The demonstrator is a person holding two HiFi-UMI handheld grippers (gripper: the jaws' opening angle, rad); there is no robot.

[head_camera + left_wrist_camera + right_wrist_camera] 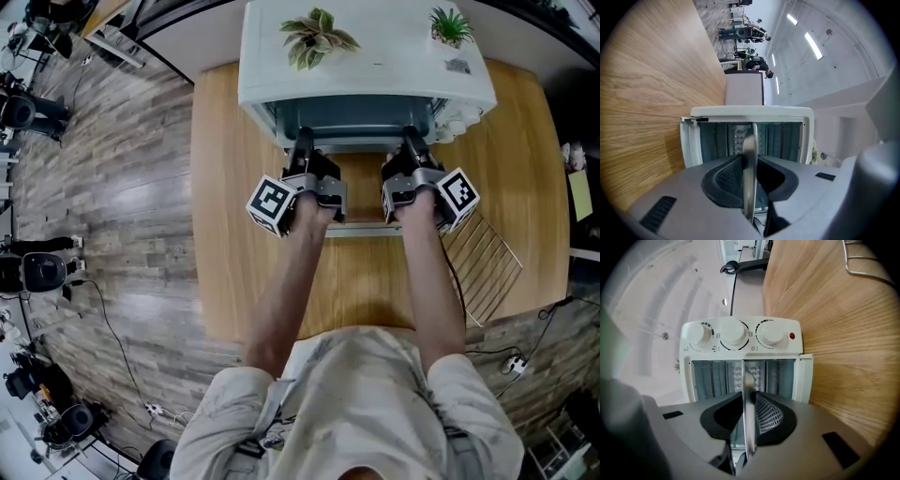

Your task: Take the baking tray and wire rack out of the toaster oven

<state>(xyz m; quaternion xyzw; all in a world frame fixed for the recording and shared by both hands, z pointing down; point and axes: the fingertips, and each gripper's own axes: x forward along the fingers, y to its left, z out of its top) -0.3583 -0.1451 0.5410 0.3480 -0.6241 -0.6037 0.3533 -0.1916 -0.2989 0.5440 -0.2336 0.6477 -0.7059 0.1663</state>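
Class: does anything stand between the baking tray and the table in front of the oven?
Nothing visible. The left gripper and right gripper grip the baking tray; the wire rack lies aside, right.

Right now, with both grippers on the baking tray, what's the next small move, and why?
Probably draw the baking tray straight back toward you, level, both hands together. The left gripper and right gripper are each shut on its near edge, the rest looks to be inside the toaster oven, and the wire rack already lies on the table.
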